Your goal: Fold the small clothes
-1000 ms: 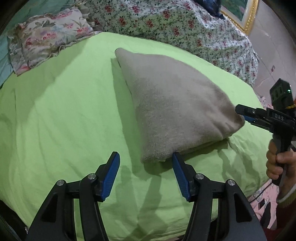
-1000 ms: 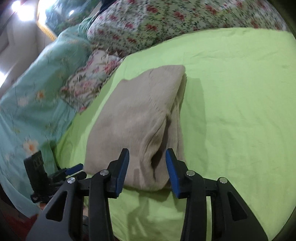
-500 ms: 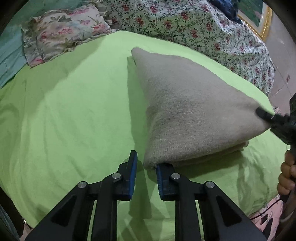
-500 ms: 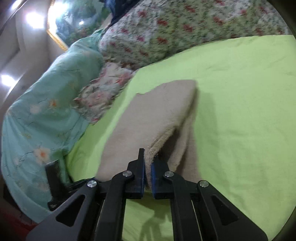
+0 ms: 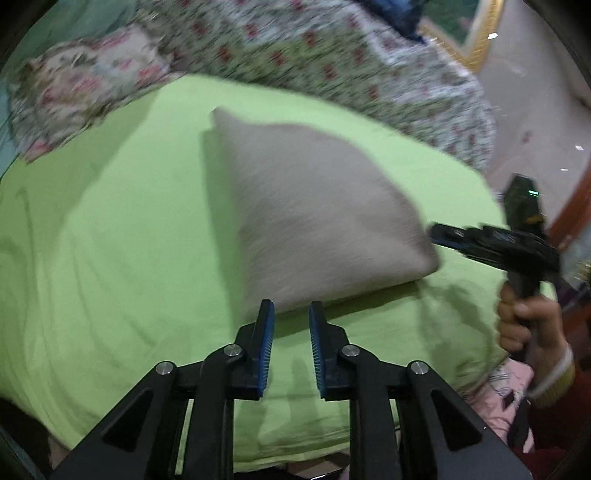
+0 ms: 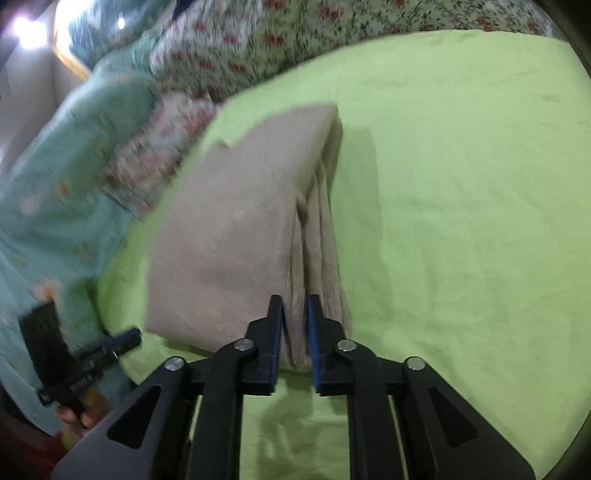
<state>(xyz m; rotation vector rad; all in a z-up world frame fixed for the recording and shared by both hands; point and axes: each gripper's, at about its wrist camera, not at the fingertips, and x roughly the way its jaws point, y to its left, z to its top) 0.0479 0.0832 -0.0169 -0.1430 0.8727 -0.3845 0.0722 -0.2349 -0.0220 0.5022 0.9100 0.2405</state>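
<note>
The folded beige garment [image 5: 317, 218] sits on the green bed [image 5: 110, 258], long axis running away from both claws, with the left claw [image 5: 291, 314] opening just off its near corner while the right claw [image 6: 294, 314], also opening, straddles the near layered edge.

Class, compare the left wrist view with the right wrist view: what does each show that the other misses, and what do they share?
Left wrist only: the right gripper seen side-on beside the beige garment, held by a hand with a cuffed sleeve.
Right wrist only: the garment's stacked layers, with fabric between the right gripper's opening jaws, and bright lights.
Both: the folded garment on the green sheet, floral bedding behind it, and the left gripper, whose jaws are also opening, just short of the garment's corner.
</note>
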